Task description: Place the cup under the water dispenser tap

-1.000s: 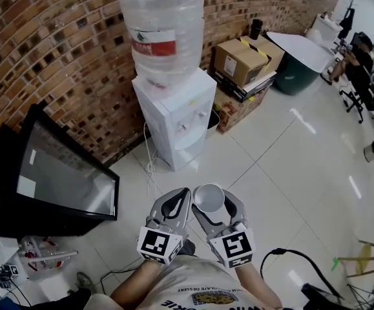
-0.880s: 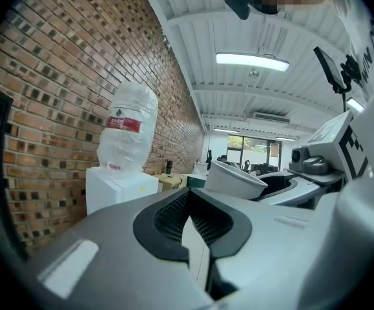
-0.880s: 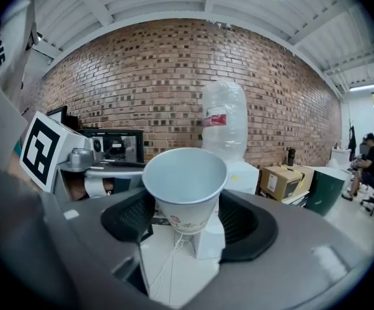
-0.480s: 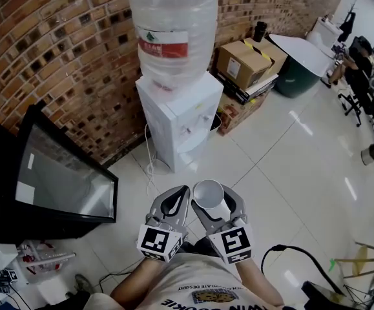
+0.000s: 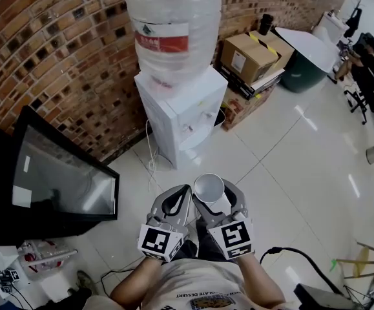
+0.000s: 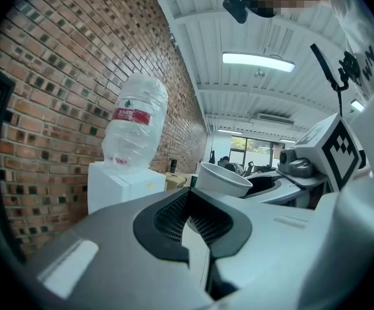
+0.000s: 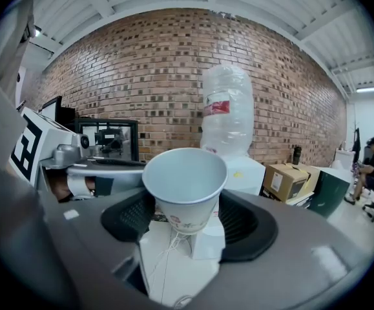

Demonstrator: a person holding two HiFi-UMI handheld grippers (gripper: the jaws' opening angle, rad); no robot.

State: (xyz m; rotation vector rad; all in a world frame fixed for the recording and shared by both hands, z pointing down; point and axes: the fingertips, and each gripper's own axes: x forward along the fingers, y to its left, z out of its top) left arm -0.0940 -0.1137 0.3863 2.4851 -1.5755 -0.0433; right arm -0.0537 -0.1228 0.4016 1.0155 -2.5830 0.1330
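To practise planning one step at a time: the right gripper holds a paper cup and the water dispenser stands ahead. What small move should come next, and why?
Probably carry the cup forward toward the water dispenser: the right gripper grips it upright, yet the taps are well ahead of it.

We locate the water bottle (image 5: 172,24) on the water dispenser (image 5: 177,112), which stands against the brick wall (image 5: 57,57). The monitor (image 5: 61,179) lies to its left, the cardboard boxes (image 5: 248,53) to its right. The cup (image 5: 209,187), between the right gripper's (image 5: 216,197) jaws, is before it.

Nothing legible — red label (image 5: 161,39) on the water bottle (image 5: 174,5) too small, shirt print (image 5: 207,298) cut off
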